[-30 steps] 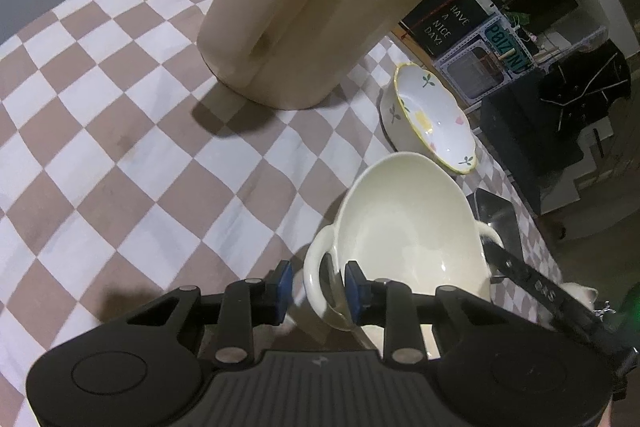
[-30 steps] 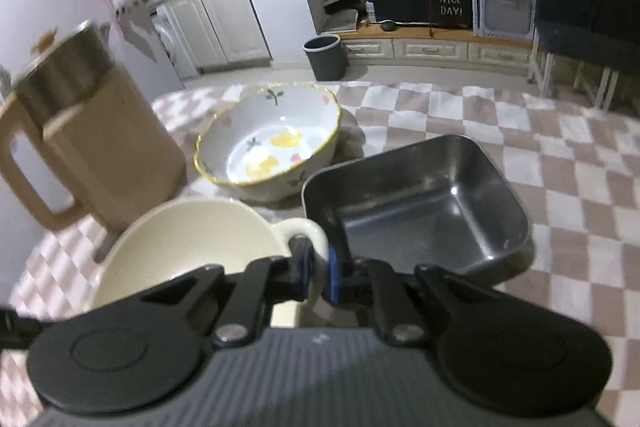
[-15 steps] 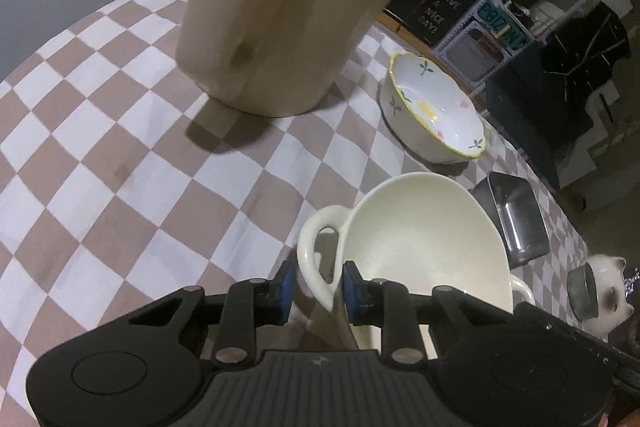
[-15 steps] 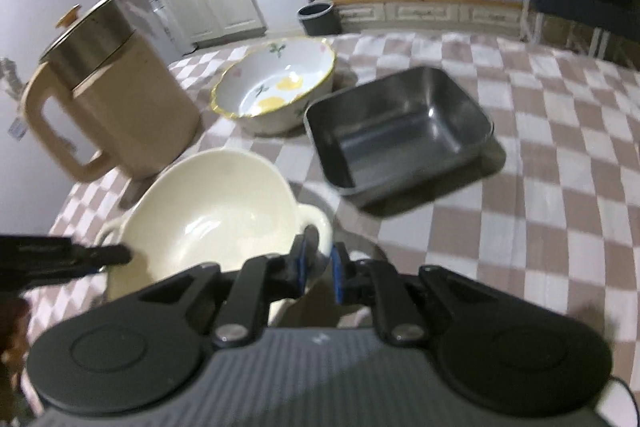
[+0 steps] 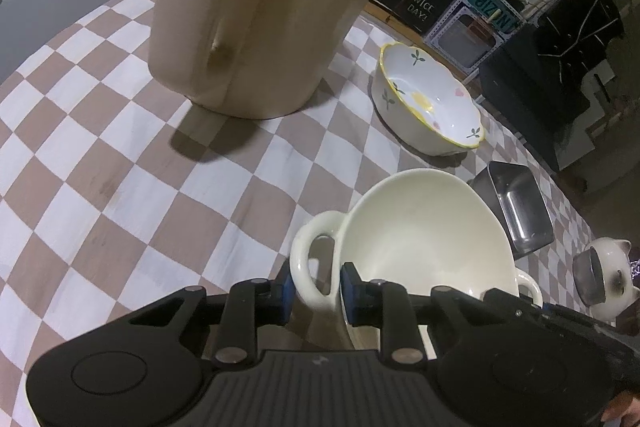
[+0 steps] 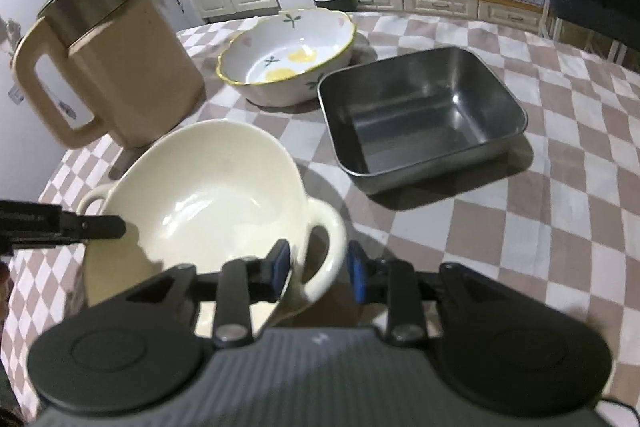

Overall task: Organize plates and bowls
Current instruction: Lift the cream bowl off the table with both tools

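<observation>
A cream two-handled bowl sits low over the checked tablecloth, between both grippers. My left gripper is shut on its left handle, blue pads on either side of the loop. In the right wrist view the same bowl shows its right handle between the jaws of my right gripper. Those jaws are opening, and a gap shows between the right pad and the handle. A floral bowl and a steel tray stand beyond.
A tall beige jug with a metal lid stands at the left, close to the cream bowl. A cat-shaped ceramic pot sits at the table's right edge. The checked table extends to the right of the tray.
The right jaws have spread apart from the bowl's right handle. The floral bowl and steel tray now lie farther from the cream bowl. The left gripper keeps its hold on the left handle.
</observation>
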### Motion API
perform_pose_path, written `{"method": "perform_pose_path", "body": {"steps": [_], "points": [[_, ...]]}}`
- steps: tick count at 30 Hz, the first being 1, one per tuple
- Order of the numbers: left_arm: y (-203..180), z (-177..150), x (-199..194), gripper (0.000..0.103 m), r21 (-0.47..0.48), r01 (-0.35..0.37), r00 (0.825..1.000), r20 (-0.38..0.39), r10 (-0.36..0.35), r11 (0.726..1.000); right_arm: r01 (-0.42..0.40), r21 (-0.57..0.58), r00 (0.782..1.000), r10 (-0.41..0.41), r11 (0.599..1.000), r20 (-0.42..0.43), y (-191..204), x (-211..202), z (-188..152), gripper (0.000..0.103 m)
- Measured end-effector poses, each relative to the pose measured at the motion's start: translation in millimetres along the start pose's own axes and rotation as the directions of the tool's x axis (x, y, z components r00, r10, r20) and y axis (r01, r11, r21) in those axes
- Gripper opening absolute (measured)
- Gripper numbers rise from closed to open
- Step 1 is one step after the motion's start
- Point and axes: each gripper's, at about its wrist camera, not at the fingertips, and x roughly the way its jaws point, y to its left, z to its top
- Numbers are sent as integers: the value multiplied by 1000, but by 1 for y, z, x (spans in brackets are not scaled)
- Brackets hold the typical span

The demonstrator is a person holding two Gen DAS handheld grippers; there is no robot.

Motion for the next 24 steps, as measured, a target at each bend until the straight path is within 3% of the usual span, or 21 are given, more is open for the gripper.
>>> {"method": "perform_pose_path", "body": {"steps": [3,6,14,24], "points": [[1,1,3,27,-1,10,1000,2,-10,1000,-31,49,1000,31,998,-1,-7,5,3,35],[1,2,5,27,2,12,1000,-1,-12,1000,-37,36,999,37,999,11,-5,6,2,31],[0,4,8,28,34,18,1000,21,-18,999,-37,54,999,36,998,16,-4,9,4,30],[5,7,3,27,12,41,999,35,-42,999,-78,164,997,81,983,-10,-15,14,7,28]]}}
